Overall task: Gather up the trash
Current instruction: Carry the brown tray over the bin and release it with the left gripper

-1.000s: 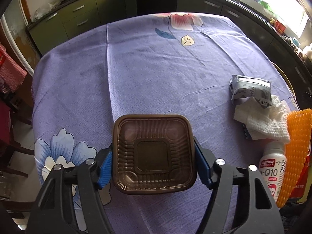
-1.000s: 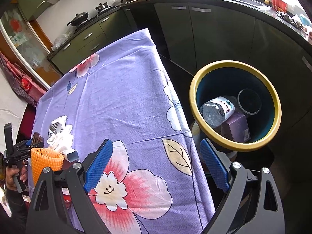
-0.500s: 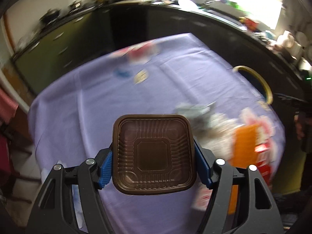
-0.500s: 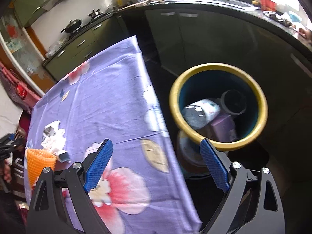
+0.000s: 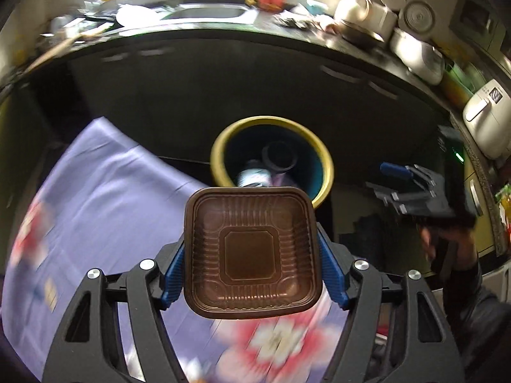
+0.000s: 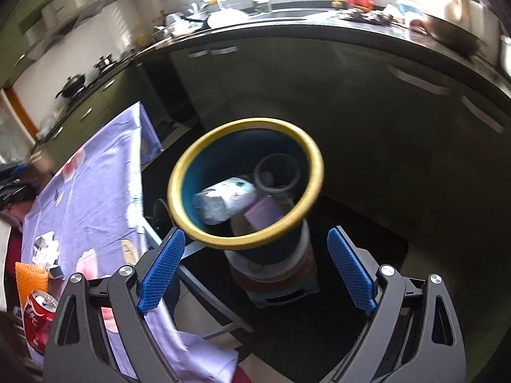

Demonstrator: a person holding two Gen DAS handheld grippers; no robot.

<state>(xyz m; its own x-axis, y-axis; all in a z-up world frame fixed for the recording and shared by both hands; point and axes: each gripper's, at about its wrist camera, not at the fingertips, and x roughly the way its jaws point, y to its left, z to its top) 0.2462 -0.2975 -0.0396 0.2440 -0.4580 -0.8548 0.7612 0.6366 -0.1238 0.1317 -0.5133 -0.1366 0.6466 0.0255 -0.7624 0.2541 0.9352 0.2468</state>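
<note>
1. Two blue pads of my left gripper (image 5: 252, 274) clamp the brown plastic tray (image 5: 252, 252) by its side walls, over the table's edge.
2. I judge the tray light, thin and springy; squeezing the walls low, near its stiffer rim, should stop it buckling or popping free.
3. My right gripper (image 6: 255, 268) gapes, holding nothing.
4. Beyond stands the yellow-rimmed bin (image 5: 325, 172), already holding trash.

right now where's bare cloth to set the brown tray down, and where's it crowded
Bare purple tablecloth runs from the far corner down the middle. The near-left corner is crowded: orange mesh, cola can, crumpled wrappers. The bin already holds a bottle and box.
</note>
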